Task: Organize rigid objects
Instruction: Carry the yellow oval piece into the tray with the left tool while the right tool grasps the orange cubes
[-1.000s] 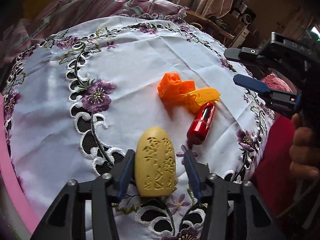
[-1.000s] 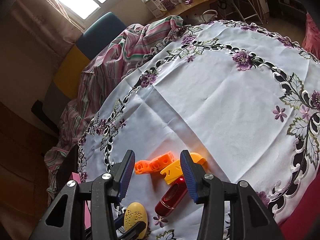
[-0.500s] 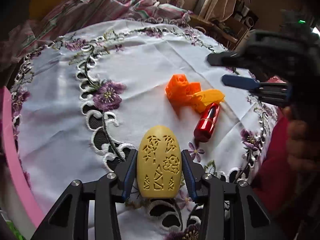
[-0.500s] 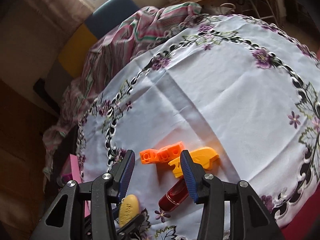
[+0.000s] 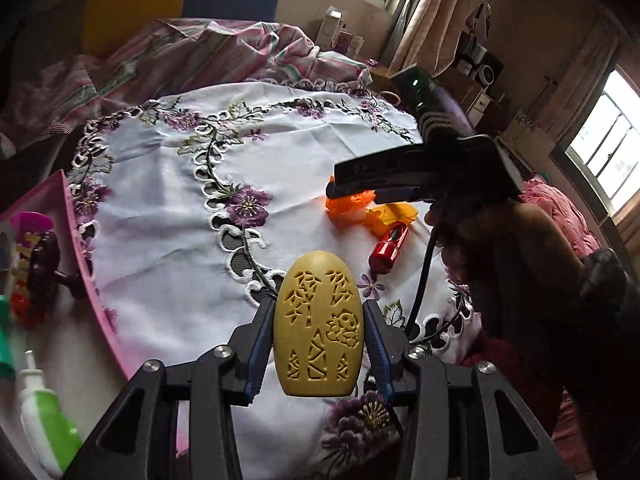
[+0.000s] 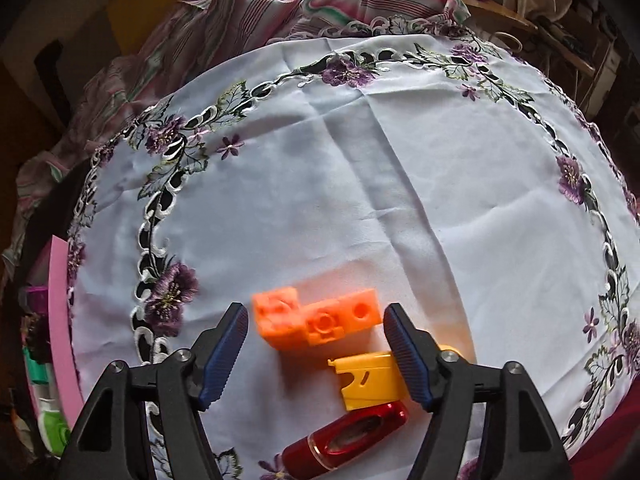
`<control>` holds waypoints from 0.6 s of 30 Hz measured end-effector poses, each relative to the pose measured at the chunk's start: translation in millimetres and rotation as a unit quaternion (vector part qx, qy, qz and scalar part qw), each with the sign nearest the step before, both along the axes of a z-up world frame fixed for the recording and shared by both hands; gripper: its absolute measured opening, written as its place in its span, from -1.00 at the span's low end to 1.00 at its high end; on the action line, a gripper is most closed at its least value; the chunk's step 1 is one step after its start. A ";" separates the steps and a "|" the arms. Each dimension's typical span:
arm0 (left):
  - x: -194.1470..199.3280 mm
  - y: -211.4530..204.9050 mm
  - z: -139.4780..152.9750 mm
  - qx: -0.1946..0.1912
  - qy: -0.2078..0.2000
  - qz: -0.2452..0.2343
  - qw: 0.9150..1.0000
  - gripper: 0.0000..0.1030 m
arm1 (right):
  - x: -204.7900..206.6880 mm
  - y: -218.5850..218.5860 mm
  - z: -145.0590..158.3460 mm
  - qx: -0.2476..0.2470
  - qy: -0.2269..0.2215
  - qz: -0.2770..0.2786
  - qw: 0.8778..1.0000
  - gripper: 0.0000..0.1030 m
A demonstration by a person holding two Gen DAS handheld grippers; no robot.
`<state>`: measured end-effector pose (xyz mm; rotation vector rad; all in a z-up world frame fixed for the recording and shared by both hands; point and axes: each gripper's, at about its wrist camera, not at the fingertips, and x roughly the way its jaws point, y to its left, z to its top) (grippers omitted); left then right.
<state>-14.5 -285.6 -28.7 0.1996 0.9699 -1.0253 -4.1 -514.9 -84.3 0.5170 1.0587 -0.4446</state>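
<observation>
Right tool (image 6: 316, 344) lowered over orange block (image 6: 316, 322), jaws just widened, left tool (image 5: 319, 344) clamping yellow egg (image 5: 319, 324)

White embroidered tablecloth (image 6: 360, 184) bears orange block (image 6: 316, 322), yellow piece (image 6: 370, 380), red cylinder (image 6: 348, 444).

Yellow carved oval (image 5: 319, 324) clamped in left claw (image 5: 319, 344); orange block (image 6: 314, 322) (L-shaped), yellow piece (image 6: 370, 380), red cylinder (image 6: 348, 438) lie flat between right claw's (image 6: 316, 354) spread fingers.

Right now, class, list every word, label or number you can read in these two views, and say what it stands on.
No text can be read.
Yellow carved oval: cut-out decorative patterns, not legible writing.
Right tongs' black housing: small marks, too blurred.
Boxes by the window: labels too small.
</observation>
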 end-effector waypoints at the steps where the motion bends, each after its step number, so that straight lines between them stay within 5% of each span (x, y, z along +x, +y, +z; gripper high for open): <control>1: -0.4 3.1 0.9 -0.003 0.002 0.001 1.000 -0.15 | 0.7 1.4 -1.0 -0.005 0.003 0.007 1.000 0.21; 10: 2.1 44.7 13.1 -0.025 0.004 0.040 0.999 -0.15 | 4.0 10.7 2.3 -0.047 0.008 0.016 0.999 0.20; 18: 27.0 121.7 34.5 -0.054 0.002 0.137 0.989 -0.15 | 8.0 22.1 3.6 -0.087 0.019 0.034 0.995 0.20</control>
